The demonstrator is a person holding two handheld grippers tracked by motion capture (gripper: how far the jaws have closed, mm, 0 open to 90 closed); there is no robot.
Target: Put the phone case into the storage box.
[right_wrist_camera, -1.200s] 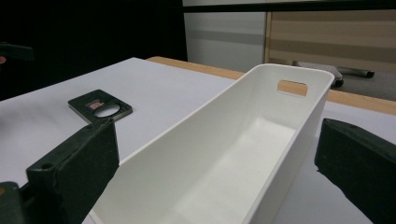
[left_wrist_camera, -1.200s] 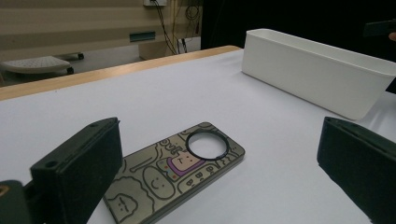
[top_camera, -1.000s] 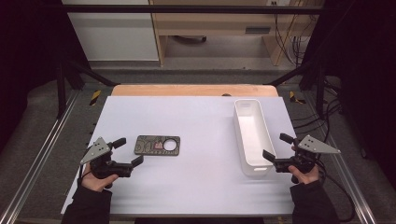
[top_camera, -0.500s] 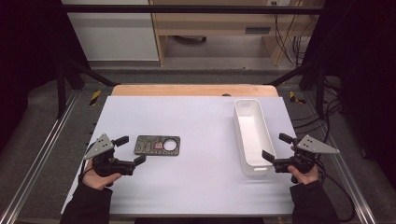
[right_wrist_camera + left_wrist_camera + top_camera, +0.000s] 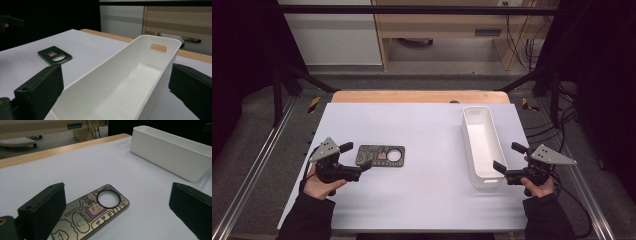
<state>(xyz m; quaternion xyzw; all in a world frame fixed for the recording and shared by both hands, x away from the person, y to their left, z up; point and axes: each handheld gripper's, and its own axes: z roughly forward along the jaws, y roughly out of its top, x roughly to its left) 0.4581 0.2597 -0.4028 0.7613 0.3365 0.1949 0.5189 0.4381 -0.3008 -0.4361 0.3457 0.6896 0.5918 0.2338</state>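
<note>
The plate (image 5: 93, 213), a flat dark card with a round hole and cartoon print, lies on the table (image 5: 422, 200) right in front of the left gripper (image 5: 354, 160), whose jaws stand wide with nothing between them. Seen along those jaws, it sits low between them, nearer the left-hand jaw, its long axis slanting across the gap, not along it. From above the near jaw tip looks to reach the plate's edge; contact is hard to judge. The right gripper (image 5: 507, 162), jaws also wide and empty, faces the near end of the white bin (image 5: 482, 145), well apart from the plate, so the left is nearer.
</note>
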